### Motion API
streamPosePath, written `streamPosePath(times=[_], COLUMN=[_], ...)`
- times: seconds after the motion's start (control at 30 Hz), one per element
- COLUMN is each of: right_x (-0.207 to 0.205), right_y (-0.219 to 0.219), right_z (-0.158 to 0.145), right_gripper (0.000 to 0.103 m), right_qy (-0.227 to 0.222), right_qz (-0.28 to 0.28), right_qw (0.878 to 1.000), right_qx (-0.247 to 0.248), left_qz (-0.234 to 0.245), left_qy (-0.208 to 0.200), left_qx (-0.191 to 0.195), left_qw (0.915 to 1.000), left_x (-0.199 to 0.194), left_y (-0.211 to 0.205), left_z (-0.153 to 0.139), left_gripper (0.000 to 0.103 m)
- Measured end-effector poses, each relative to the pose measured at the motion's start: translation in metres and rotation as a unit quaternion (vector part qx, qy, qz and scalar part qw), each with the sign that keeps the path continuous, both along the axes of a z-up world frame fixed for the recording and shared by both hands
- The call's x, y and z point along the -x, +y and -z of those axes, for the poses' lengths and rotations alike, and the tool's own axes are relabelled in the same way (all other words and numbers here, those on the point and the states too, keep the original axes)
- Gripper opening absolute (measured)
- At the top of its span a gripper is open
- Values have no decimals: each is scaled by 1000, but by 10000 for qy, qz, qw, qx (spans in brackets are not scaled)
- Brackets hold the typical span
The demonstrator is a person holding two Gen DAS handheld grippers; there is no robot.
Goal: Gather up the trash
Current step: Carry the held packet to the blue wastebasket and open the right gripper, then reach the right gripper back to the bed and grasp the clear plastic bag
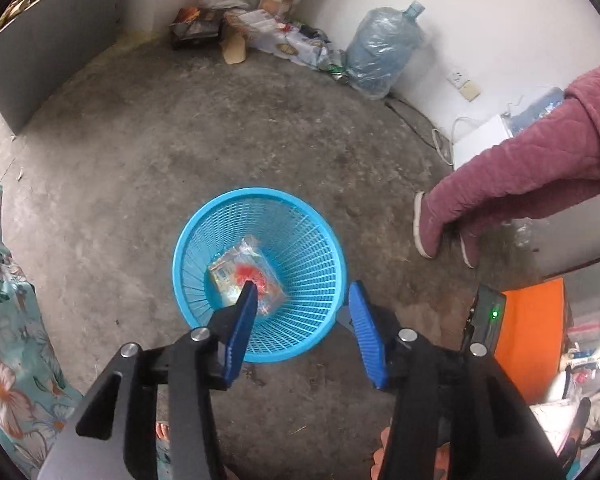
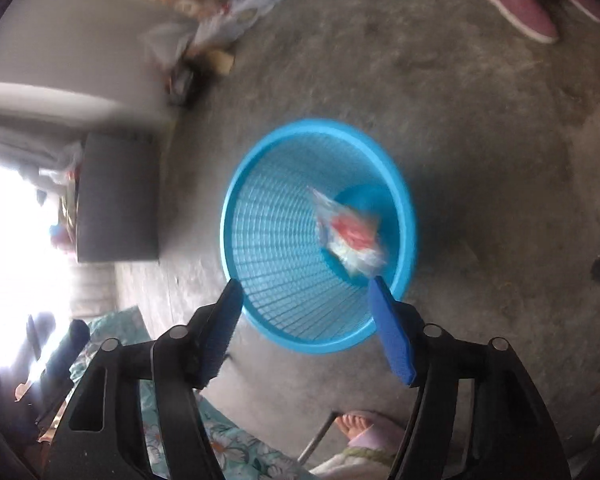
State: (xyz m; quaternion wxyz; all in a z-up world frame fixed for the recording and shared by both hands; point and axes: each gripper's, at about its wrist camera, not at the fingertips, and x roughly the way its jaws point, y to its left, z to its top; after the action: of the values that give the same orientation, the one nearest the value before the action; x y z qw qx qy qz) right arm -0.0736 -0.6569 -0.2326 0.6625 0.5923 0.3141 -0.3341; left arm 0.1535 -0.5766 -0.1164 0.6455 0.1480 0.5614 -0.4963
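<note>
A blue mesh wastebasket (image 1: 320, 240) stands on the concrete floor; it also shows in the right wrist view (image 2: 268, 216). A clear plastic wrapper with red print (image 1: 236, 276) lies at its bottom, and shows blurred in the right wrist view (image 2: 350, 236). My left gripper (image 1: 302, 290) is open and empty above the basket's near rim. My right gripper (image 2: 305, 284) is open and empty above the basket's near rim; that view is motion-blurred.
A person in pink trousers and slippers (image 1: 426, 224) stands right of the basket. Bags and litter (image 1: 260, 32) and a large water bottle (image 1: 380, 48) lie by the far wall. A grey cabinet (image 1: 40, 60) is at left, an orange box (image 1: 532, 332) at right, floral fabric (image 1: 4, 320) near left.
</note>
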Motion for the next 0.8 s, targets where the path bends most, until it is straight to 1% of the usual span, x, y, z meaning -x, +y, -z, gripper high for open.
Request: streamPosePath(times=[0.1,0.17,0.2,0.23,0.3,0.33,0.37,0.4,0.47,0.5,0.57,0.6,0.7,0.73,0.8], right_x=[12,14,11,11,9,8,10,9,12,13,13,9,-4,-6,-10], right_y=[13,19,20,26,43,52,65,76,100,114,141,151,185,195,221], right_z=[-25,-48,-52,-67,-99,-116,-139,-158,-193,-209,-232,-238,-249,-250,-250], right_gripper=[65,69,70,71,74,77,82,85,95,95,95,95,95,95,95], right_qy=[80,73,25,-44,-207,-245,-298,-323,-275,-231,-110,-40,109,144,272], right_qz=[22,-5,-49,-104,-256,-327,-398,-456,-569,-636,-829,-977,-1428,-1530,-1708], right_qw=[9994,9984,9979,9972,9942,9917,9879,9837,9737,9682,9612,9593,9494,9449,9327], right_qx=[346,559,645,736,1028,1221,1471,1708,2188,2409,2630,2648,2795,2890,3166], left_qz=[108,205,240,252,269,249,225,191,225,239,146,61,-361,-470,-633], left_qy=[-105,-153,-86,-27,-42,-84,-146,-211,-259,-287,-411,-453,-609,-501,-20], left_qx=[203,327,447,570,768,1009,1104,1278,1500,1558,1656,1720,1777,1736,1607], left_qw=[9997,9991,9987,9981,9967,9946,9935,9914,9881,9871,9852,9840,9815,9824,9850], left_x=[5,12,14,15,17,17,19,21,22,22,24,24,27,27,22], left_y=[14,27,39,50,71,93,105,127,161,176,218,238,301,322,353], left_z=[-19,-41,-56,-68,-93,-114,-125,-144,-167,-175,-194,-199,-207,-205,-194], left_gripper=[51,53,55,56,62,64,68,70,72,72,73,77,80,80,82])
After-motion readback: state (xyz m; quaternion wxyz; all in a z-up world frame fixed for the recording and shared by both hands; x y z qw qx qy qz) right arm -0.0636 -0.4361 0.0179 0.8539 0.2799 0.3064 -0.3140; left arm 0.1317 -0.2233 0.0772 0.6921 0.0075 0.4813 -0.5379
